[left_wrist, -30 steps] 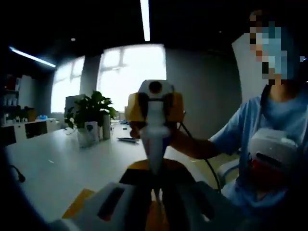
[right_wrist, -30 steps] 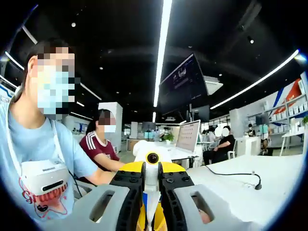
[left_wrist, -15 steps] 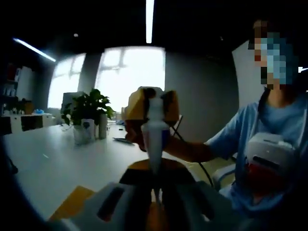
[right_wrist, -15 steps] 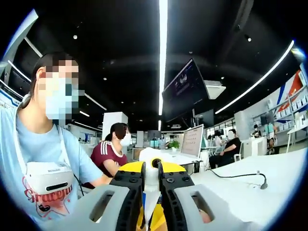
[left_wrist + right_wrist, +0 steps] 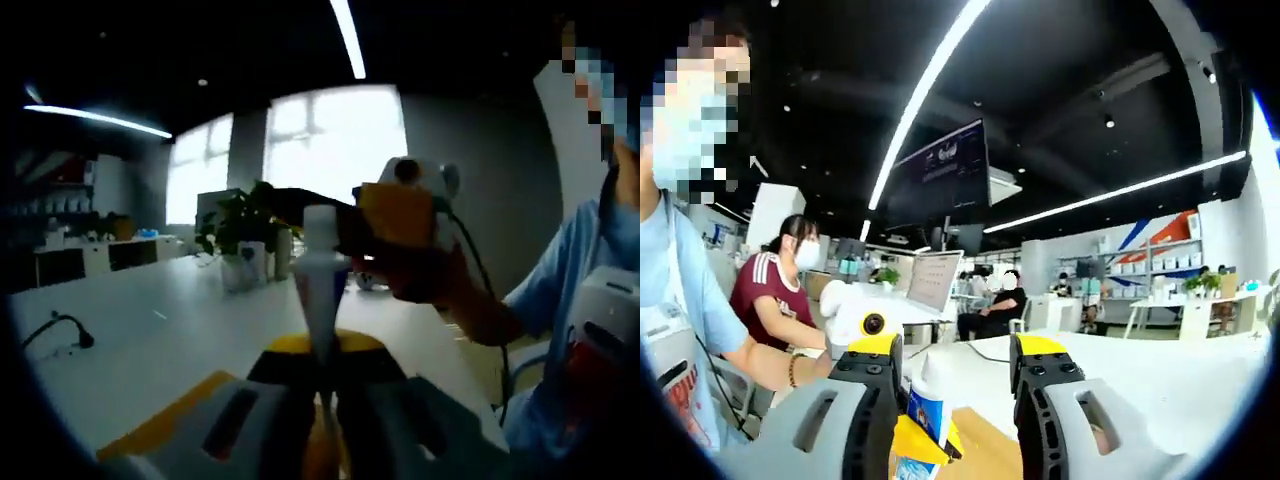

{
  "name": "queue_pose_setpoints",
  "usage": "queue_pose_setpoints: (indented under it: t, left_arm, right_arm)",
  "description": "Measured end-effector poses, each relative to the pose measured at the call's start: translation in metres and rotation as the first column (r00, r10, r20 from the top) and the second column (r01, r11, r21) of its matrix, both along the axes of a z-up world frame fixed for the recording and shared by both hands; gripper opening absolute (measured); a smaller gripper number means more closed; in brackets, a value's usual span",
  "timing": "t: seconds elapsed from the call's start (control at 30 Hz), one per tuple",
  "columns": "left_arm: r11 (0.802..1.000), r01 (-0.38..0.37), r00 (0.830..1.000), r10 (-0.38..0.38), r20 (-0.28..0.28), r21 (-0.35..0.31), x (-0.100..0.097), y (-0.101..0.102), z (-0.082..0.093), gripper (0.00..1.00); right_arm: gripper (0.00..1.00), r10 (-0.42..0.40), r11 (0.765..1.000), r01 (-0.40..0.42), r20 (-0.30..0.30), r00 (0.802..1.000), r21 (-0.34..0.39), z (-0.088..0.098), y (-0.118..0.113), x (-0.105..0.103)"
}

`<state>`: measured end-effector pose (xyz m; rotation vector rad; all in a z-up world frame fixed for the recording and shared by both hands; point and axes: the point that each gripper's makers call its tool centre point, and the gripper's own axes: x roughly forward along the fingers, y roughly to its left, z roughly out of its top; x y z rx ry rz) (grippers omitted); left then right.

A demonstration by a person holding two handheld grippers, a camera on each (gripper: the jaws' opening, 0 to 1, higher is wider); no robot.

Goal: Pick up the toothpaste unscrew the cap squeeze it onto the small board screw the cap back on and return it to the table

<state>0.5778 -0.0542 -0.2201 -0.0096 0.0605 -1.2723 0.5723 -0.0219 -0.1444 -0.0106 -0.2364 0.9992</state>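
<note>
left gripper view: toothpaste tube (image 5: pixel 320 300) is held upright between the left gripper (image 5: pixel 322 420) jaws, cap end up. right gripper (image 5: pixel 400 215) is seen just right of the cap, beside it, carried by a hand (image 5: pixel 420 280). a potted plant (image 5: pixel 245 235) is placed on the table (image 5: pixel 130 340) behind and left of the tube. a cable (image 5: pixel 60 328) lies on the table at far left. the person's torso is found at the right edge.

right gripper view: the tube (image 5: pixel 925 405) stands between the spread jaws of the right gripper (image 5: pixel 950 400), nearer the left jaw. a board (image 5: pixel 985 450) lies under it. a seated person (image 5: pixel 775 290) is placed behind at left, a laptop (image 5: pixel 930 285) behind centre.
</note>
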Motion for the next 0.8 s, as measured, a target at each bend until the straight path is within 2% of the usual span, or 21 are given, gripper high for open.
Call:
queue_pose_setpoints:
  t: [0.1,0.23,0.3,0.37,0.43,0.47,0.5,0.57,0.63,0.8]
  left_arm:
    - [0.999,-0.033,0.999,0.033,-0.007,-0.014,-0.001,0.002,0.002,0.04]
    - [0.999,-0.038,0.999,0.038,0.004,-0.006,-0.003,0.001,0.000,0.04]
    - [0.998,-0.067,0.998,0.067,0.021,0.006,0.001,0.002,-0.001,0.04]
    - [0.993,-0.117,0.993,0.116,0.033,0.018,0.006,0.005,-0.002,0.04]
    - [0.981,-0.192,0.981,0.191,0.012,0.038,0.014,0.010,-0.006,0.04]
    - [0.970,-0.239,0.971,0.239,0.005,0.055,0.018,0.013,-0.009,0.04]
    - [0.965,-0.260,0.966,0.260,0.004,0.027,0.020,0.013,-0.005,0.04]
    - [0.969,-0.248,0.969,0.247,0.011,0.027,0.017,0.011,-0.006,0.04]
    - [0.965,-0.260,0.965,0.258,0.050,0.036,0.017,0.009,-0.005,0.04]
    - [0.967,-0.253,0.964,0.250,0.090,0.032,0.009,0.002,-0.002,0.04]
  right_arm:
    - [0.40,-0.080,0.997,0.080,0.011,0.997,0.024,0.002,0.000,-0.003]
    - [0.24,-0.081,0.995,0.080,0.024,0.996,0.064,0.005,0.003,-0.003]
    - [0.26,-0.098,0.992,0.098,-0.001,0.995,0.080,0.004,0.002,0.000]
    - [0.27,-0.158,0.984,0.160,-0.033,0.987,0.074,0.001,-0.003,0.005]
    - [0.27,-0.213,0.974,0.215,-0.035,0.976,0.075,0.000,-0.010,0.008]
    - [0.27,-0.214,0.973,0.217,-0.038,0.976,0.082,0.000,-0.009,0.007]
    - [0.27,-0.214,0.972,0.217,-0.046,0.976,0.092,0.001,-0.009,0.007]
    - [0.27,-0.207,0.972,0.213,-0.072,0.976,0.096,-0.001,-0.006,0.008]
    - [0.27,-0.216,0.972,0.221,-0.076,0.973,0.074,-0.004,-0.001,0.011]
    - [0.24,-0.240,0.971,0.241,-0.047,0.970,0.007,-0.005,0.013,0.012]
